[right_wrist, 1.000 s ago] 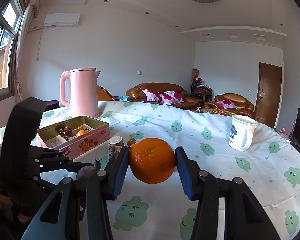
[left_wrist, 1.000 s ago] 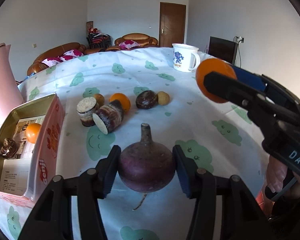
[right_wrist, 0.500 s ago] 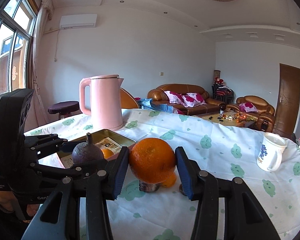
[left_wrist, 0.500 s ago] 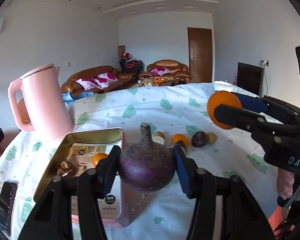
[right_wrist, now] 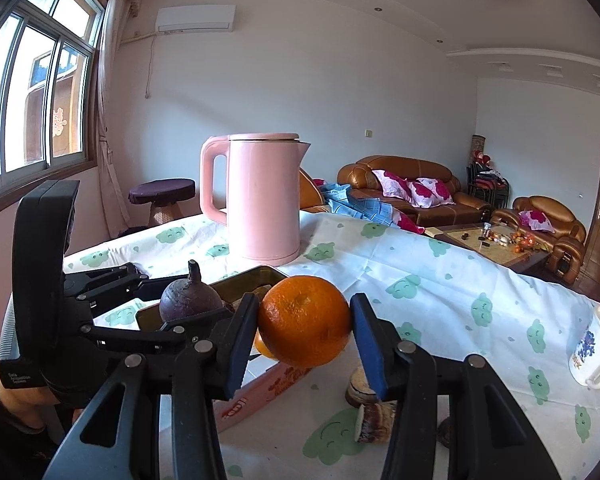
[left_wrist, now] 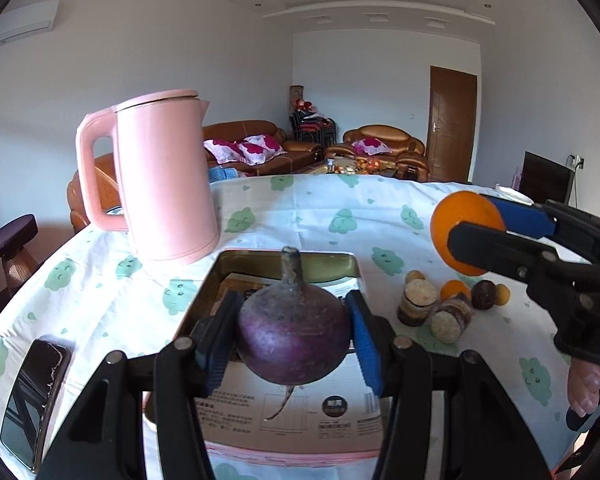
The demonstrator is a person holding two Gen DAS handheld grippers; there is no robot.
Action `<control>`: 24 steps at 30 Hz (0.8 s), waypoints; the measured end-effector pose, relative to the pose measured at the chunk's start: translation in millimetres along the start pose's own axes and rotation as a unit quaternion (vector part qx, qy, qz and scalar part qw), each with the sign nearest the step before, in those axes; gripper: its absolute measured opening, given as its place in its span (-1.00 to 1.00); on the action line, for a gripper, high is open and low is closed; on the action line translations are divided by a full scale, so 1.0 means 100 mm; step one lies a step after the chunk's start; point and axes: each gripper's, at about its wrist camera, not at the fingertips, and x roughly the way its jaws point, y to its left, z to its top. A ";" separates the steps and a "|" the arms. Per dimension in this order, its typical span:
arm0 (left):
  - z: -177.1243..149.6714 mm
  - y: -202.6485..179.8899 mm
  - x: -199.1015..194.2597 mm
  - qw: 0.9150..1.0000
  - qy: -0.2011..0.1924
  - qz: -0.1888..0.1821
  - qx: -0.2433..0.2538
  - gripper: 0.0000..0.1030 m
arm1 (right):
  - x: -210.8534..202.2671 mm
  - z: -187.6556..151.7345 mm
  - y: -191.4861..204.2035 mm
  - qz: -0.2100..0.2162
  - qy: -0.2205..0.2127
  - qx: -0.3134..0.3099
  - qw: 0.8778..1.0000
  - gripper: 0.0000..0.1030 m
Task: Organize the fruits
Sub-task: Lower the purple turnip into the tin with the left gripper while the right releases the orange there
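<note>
My left gripper (left_wrist: pixel 294 338) is shut on a purple beet-like root (left_wrist: pixel 294 336) and holds it above the open pink tin box (left_wrist: pixel 342 258). The beet also shows in the right wrist view (right_wrist: pixel 190 298). My right gripper (right_wrist: pixel 304 332) is shut on a big orange (right_wrist: pixel 304 332) and holds it in the air, just right of the tin (right_wrist: pixel 244 278); in the left wrist view the orange (left_wrist: pixel 466 220) is at the right. Most of the tin's inside is hidden behind the beet.
A pink kettle (left_wrist: pixel 164 176) stands behind the tin. Cut root pieces (left_wrist: pixel 418 300), a small orange (left_wrist: pixel 454 290) and dark round fruits (left_wrist: pixel 484 294) lie right of the tin. A phone (left_wrist: pixel 34 392) lies at the left edge. A white mug (right_wrist: pixel 594 354) stands far right.
My left gripper has lifted the beet off the table and swung left to above the tin. My right gripper has carried the orange left toward the tin and kettle.
</note>
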 end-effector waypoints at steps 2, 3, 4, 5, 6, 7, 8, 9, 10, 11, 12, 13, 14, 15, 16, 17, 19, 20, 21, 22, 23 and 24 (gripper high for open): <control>-0.01 0.10 0.03 1.000 0.002 0.008 -0.009 0.06 | 0.11 0.01 0.07 0.008 0.009 -0.005 1.000 -0.05; -0.02 0.14 0.04 1.000 0.004 0.010 -0.014 0.06 | 0.16 0.01 0.11 0.012 0.014 -0.005 1.000 -0.05; -0.02 0.18 0.05 1.000 0.006 0.013 -0.019 0.06 | 0.22 0.00 0.14 0.017 0.020 -0.006 1.000 -0.05; -0.03 0.21 0.07 1.000 0.007 0.016 -0.021 0.06 | 0.27 -0.01 0.17 0.021 0.024 -0.006 0.999 -0.05; -0.04 0.24 0.08 1.000 0.009 0.018 -0.023 0.07 | 0.32 -0.03 0.20 0.025 0.029 -0.007 0.999 -0.05; -0.06 0.27 0.10 0.999 0.012 0.020 -0.026 0.06 | 0.37 -0.04 0.23 0.028 0.034 -0.008 0.999 -0.05; -0.07 0.30 0.11 0.999 0.015 0.020 -0.029 0.06 | 0.41 -0.05 0.26 0.031 0.039 -0.010 0.999 -0.05; -0.08 0.32 0.13 0.999 0.017 0.021 -0.032 0.07 | 0.45 -0.07 0.29 0.033 0.044 -0.013 0.998 -0.04; -0.09 0.34 0.14 0.999 0.019 0.022 -0.033 0.06 | 0.49 -0.08 0.31 0.036 0.048 -0.014 0.998 -0.04; -0.10 0.36 0.15 0.999 0.021 0.022 -0.035 0.07 | 0.53 -0.09 0.34 0.038 0.053 -0.016 0.998 -0.04; -0.11 0.37 0.16 0.999 0.023 0.022 -0.036 0.07 | 0.56 -0.11 0.36 0.040 0.057 -0.017 0.997 -0.04; -0.12 0.38 0.17 0.999 0.025 0.023 -0.037 0.07 | 0.60 -0.12 0.39 0.041 0.062 -0.019 0.997 -0.04; -0.13 0.41 0.19 0.998 0.028 0.025 -0.041 0.07 | 0.63 -0.14 0.39 0.042 0.065 -0.018 0.997 -0.04; -0.13 0.43 0.19 0.998 0.029 0.019 -0.047 0.07 | 0.66 -0.15 0.40 0.043 0.069 -0.017 0.997 -0.04; -0.12 0.44 0.19 0.998 0.030 0.021 -0.046 0.07 | 0.70 -0.16 0.41 0.043 0.073 -0.017 0.996 -0.04; -0.12 0.44 0.18 0.998 0.030 0.025 -0.044 0.07 | 0.73 -0.18 0.42 0.044 0.075 -0.016 0.996 -0.04; -0.12 0.46 0.19 0.998 0.033 0.026 -0.046 0.07 | 0.76 -0.19 0.41 0.046 0.081 -0.014 0.996 -0.04; -0.12 0.46 0.21 0.998 0.035 0.026 -0.048 0.07 | 0.78 -0.19 0.42 0.047 0.084 -0.013 0.995 -0.04; -0.12 0.46 0.22 0.998 0.037 0.027 -0.048 0.07 | 0.79 -0.20 0.41 0.047 0.085 -0.012 0.995 -0.03; -0.12 0.46 0.23 0.998 0.040 0.028 -0.047 0.07 | 0.80 -0.21 0.41 0.048 0.086 -0.011 0.995 -0.03; -0.12 0.47 0.23 0.998 0.042 0.029 -0.048 0.07 | 0.81 -0.22 0.41 0.050 0.089 -0.009 0.995 -0.03; -0.12 0.47 0.23 0.997 0.042 0.033 -0.049 0.08 | 0.83 -0.23 0.40 0.053 0.094 -0.007 0.994 -0.02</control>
